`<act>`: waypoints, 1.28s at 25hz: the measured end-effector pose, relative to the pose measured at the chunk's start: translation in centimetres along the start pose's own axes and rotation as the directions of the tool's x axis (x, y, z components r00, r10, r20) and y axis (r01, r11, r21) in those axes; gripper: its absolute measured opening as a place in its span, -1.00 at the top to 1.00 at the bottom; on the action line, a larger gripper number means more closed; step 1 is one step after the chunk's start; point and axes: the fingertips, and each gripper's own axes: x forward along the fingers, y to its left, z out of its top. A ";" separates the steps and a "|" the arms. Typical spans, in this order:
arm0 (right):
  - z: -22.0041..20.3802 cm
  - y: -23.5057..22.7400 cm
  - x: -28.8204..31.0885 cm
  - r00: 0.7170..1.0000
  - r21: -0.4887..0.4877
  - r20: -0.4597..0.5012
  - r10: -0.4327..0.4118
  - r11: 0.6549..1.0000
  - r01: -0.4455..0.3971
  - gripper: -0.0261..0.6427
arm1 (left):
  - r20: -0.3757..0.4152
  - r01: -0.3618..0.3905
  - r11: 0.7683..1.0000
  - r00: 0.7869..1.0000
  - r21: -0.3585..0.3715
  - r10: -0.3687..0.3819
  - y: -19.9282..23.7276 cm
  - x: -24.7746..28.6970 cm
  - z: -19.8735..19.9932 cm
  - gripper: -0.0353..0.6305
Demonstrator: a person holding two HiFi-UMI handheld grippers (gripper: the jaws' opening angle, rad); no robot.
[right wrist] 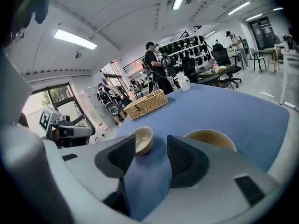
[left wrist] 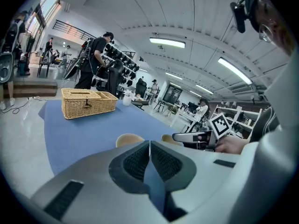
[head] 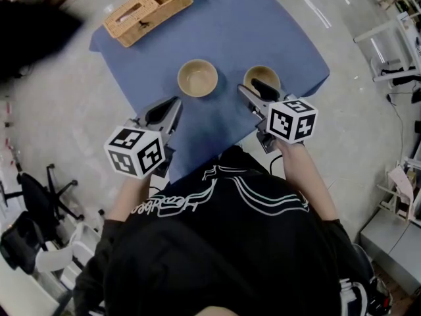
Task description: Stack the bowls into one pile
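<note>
Apart and unstacked, two tan bowls sit side by side on the blue-covered desk point(head: 223, 25), the left bowl point(head: 197, 78) in plain sight and the right bowl point(head: 266, 74) partly behind the right hand-held gripper point(head: 248, 85), whose jaws stand apart with nothing clamped between them. The left hand-held gripper point(head: 175, 103) hovers over the desk's near edge, short of the left bowl, its jaws pressed together and empty. A wicker basket point(head: 148, 10) rests on the far left corner of the desk.
</note>
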 end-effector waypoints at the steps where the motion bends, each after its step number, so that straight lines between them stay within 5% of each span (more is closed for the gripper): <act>1: -0.1 0.5 0.4 1.000 0.001 -0.002 0.004 1.000 -0.004 0.28 | 0.002 -0.001 1.000 1.000 0.001 0.001 0.3 -0.3 -0.1 0.80; 16: -2.5 3.8 6.4 0.997 -0.008 -0.072 -0.013 1.000 0.012 0.28 | -0.013 -0.015 1.000 1.000 -0.017 0.015 3.3 -2.2 -1.7 0.80; 32: -5.1 2.4 10.1 0.989 0.208 -0.105 -0.105 0.970 0.125 0.28 | -0.033 -0.069 0.997 0.997 -0.047 0.067 5.6 -3.5 -3.5 0.80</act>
